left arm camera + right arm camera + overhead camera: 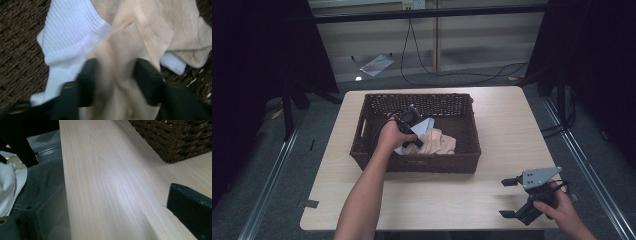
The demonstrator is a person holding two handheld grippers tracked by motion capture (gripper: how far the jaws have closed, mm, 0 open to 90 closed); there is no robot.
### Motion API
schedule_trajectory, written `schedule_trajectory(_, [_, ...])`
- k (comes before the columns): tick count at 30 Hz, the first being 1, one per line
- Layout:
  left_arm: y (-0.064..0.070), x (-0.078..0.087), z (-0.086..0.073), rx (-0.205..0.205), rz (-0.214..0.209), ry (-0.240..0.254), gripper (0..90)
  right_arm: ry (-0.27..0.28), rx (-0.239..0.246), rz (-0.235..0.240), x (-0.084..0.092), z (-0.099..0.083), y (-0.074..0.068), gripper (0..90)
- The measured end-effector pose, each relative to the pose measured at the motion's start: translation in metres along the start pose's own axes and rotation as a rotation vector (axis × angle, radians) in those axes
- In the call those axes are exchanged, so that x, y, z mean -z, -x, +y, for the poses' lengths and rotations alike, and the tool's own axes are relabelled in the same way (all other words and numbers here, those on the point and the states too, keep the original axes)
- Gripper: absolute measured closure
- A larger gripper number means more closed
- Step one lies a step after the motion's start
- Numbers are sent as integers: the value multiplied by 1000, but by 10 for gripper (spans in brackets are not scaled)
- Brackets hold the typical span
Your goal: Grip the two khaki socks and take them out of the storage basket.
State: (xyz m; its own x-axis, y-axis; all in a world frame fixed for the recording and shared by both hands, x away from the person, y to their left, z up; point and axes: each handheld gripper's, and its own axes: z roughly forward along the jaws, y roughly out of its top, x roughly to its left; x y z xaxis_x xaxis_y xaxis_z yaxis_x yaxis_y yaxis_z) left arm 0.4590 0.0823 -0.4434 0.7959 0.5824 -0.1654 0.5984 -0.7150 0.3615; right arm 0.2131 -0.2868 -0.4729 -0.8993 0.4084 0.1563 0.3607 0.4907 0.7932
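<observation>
A beige sock and a white sock lie in a dark wicker basket on the table. My left gripper reaches down into the basket. Seen from the left gripper view, its jaws pinch a bunched fold of the beige sock, which overlaps the white sock; the left gripper is shut on that fold. My right gripper rests near the table's front right corner, jaws wide apart and nothing between them. The right gripper looks along bare wood.
The light wooden table has free surface to the right of and in front of the basket. Cables run across the floor behind the table. Dark stands flank it on both sides.
</observation>
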Motion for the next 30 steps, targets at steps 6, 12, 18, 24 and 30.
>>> schedule_trajectory(6, [2, 21, 1, 39, 5, -3, 806, 1, 4, 2, -1, 0, 1, 13])
schedule_trajectory(12, [-1, 49, 2, 85, -42, 8, 807, 0, 2, 5, -1, 0, 1, 13])
schedule_trajectory(18, [2, 73, 5, 81, -60, 18, 807, 0, 2, 4, -1, 0, 1, 13])
schedule_trajectory(24, [8, 93, 7, 87, -86, 30, 806, -1, 3, 4, -1, 0, 1, 13])
schedule_trajectory(30, [13, 107, 4, 81, -105, 19, 806, 0, 2, 4, -2, 0, 1, 13])
